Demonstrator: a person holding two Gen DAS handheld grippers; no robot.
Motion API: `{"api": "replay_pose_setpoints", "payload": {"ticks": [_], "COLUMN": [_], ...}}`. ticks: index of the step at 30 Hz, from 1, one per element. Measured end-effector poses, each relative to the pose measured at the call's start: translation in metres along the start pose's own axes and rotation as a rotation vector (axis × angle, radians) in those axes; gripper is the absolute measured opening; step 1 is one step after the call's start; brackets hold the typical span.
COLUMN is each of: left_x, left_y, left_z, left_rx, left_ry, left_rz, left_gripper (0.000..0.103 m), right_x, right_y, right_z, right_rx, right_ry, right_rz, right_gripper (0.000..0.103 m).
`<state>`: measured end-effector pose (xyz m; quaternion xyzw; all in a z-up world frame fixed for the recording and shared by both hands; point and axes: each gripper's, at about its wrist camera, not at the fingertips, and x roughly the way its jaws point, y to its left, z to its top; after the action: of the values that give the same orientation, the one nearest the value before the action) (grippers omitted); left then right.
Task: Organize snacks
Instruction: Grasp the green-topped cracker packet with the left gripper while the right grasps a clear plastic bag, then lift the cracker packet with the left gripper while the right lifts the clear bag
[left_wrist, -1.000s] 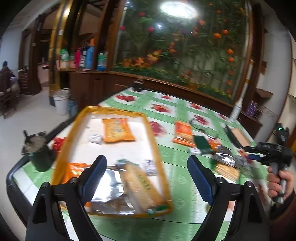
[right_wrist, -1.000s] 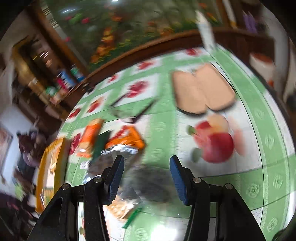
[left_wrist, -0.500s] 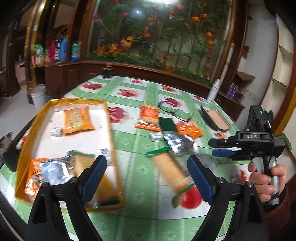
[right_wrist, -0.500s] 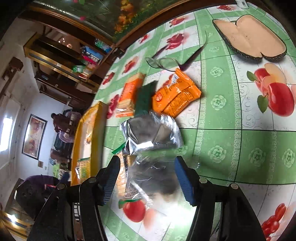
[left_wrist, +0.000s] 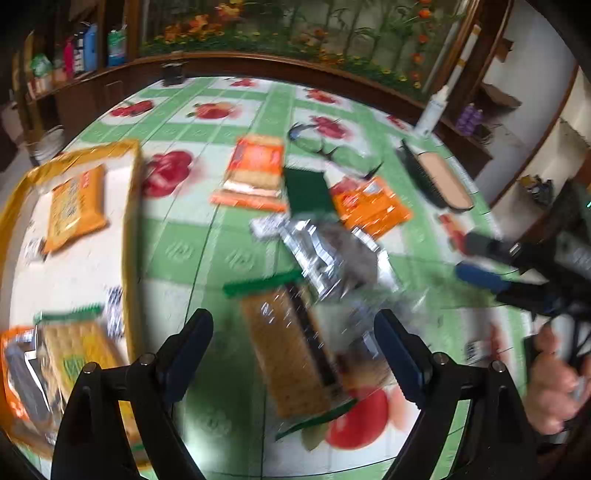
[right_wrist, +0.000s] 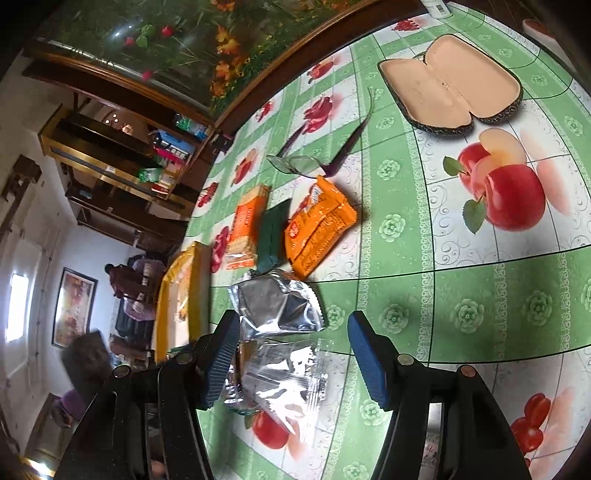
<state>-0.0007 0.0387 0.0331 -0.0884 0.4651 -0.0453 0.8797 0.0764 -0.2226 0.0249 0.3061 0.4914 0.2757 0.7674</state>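
1. Left gripper (left_wrist: 293, 347): has swung off the yellow tray (left_wrist: 132, 206), which now sits at the left of its view, and onto the loose pile on the green tablecloth (left_wrist: 184, 251). Jaws wide apart, empty, framing the long cracker pack (left_wrist: 291, 354) below them.
2. Right gripper (right_wrist: 291, 354): jaws have just been opening; they stand apart around a clear-wrapped snack (right_wrist: 277, 376); no firm grip shows.
3. Reading: probably a new pick is beginning, with tray sorting partly done.
4. Snacks still on the cloth: silver foil pack (right_wrist: 277, 302), orange packet (right_wrist: 317, 229), dark green packet (right_wrist: 273, 236), orange biscuit pack (right_wrist: 245, 229). Several packs already lie in the tray.
5. Hard to read: left view is motion-blurred; tray contents are smeared and its near corner hidden behind the left finger (left_wrist: 184, 354). Labels are illegible.
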Motion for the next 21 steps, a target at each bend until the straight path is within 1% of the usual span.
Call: {"api": "replay_pose_setpoints", "payload": {"ticks": [1, 4, 6, 7, 8, 9, 11, 13, 15, 17, 19, 21], "left_x": [0.003, 0.018, 0.023, 0.024, 0.023, 0.024, 0.023, 0.020, 0.017, 0.013, 0.008, 0.001], "left_y": [0.000, -0.002, -0.003, -0.006, -0.007, -0.007, -0.006, -0.005, -0.004, -0.005, -0.006, -0.006], "left_z": [-0.004, -0.010, -0.011, -0.012, -0.013, -0.015, -0.016, -0.018, -0.021, -0.023, -0.024, -0.025], "left_rx": [-0.001, 0.002, 0.027, 0.050, 0.061, 0.062, 0.067, 0.061, 0.055, 0.055, 0.056, 0.051], "left_ry": [0.002, 0.038, 0.022, 0.000, -0.013, -0.023, -0.038, -0.038, -0.033, -0.040, -0.050, -0.068], "left_rz": [0.011, 0.001, 0.019, 0.027, 0.038, 0.052, 0.042, 0.027, 0.005, 0.005, 0.006, 0.006], "left_gripper": [0.088, 0.088, 0.086, 0.082, 0.064, 0.056, 0.053, 0.052, 0.050, 0.048, 0.047, 0.046], "right_x": [0.001, 0.005, 0.011, 0.015, 0.018, 0.021, 0.026, 0.028, 0.034, 0.042, 0.052, 0.053], "right_y": [0.003, 0.010, 0.015, 0.018, 0.022, 0.025, 0.032, 0.036, 0.037, 0.034, 0.030, 0.028], "right_z": [0.000, -0.003, -0.006, -0.007, -0.009, -0.011, -0.015, -0.016, -0.018, -0.018, -0.019, -0.022], "right_rx": [-0.006, -0.029, -0.053, -0.071, -0.093, -0.114, -0.173, -0.218, -0.252, -0.249, -0.239, -0.213], "right_ry": [-0.003, 0.003, 0.016, 0.022, 0.024, 0.023, 0.012, -0.012, -0.012, 0.013, 0.068, 0.106], "right_rz": [0.001, 0.010, 0.003, -0.006, -0.018, -0.031, -0.077, -0.123, -0.154, -0.158, -0.156, -0.144], "right_gripper": [0.066, 0.066, 0.066, 0.066, 0.066, 0.066, 0.066, 0.066, 0.066, 0.066, 0.066, 0.066]}}
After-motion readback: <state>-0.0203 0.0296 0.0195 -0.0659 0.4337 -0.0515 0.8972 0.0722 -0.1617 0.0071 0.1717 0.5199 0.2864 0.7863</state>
